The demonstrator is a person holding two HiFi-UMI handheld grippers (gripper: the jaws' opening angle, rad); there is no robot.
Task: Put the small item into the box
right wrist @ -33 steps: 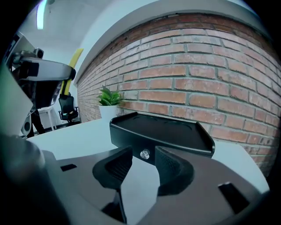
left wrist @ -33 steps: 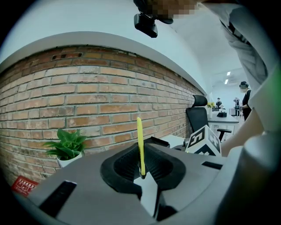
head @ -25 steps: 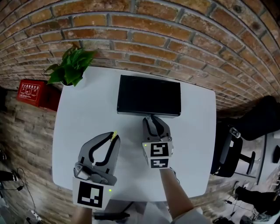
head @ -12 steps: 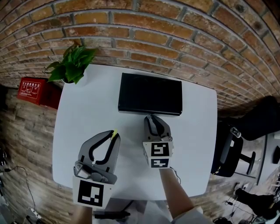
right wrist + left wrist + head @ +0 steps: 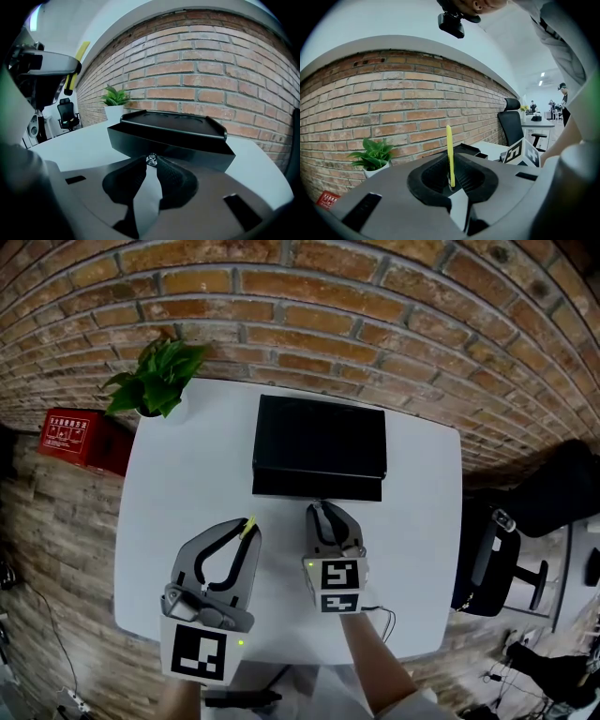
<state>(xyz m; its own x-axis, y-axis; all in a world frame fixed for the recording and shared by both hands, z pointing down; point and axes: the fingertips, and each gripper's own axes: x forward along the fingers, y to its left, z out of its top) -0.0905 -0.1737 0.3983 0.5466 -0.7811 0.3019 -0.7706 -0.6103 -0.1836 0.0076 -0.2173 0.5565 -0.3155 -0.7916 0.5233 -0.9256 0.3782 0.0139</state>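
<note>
The black box (image 5: 319, 432) lies at the far middle of the white table (image 5: 187, 474), its lower drawer part (image 5: 317, 486) standing out toward me. My right gripper (image 5: 322, 509) is shut on a small shiny knob (image 5: 151, 160) right at the drawer's front (image 5: 187, 152). My left gripper (image 5: 249, 527) hovers left of it, shut on a thin yellow strip (image 5: 449, 152) that sticks out upright past the jaws. In the head view the yellow strip (image 5: 247, 525) shows only as a short tip.
A potted green plant (image 5: 155, 376) stands at the table's far left corner. A red case (image 5: 80, 437) sits on the floor to the left and a black office chair (image 5: 497, 559) to the right. A brick wall runs behind the table.
The right gripper has drawn back toward me with the knob, and the box's front part now stands further out. The left gripper has hardly moved.
</note>
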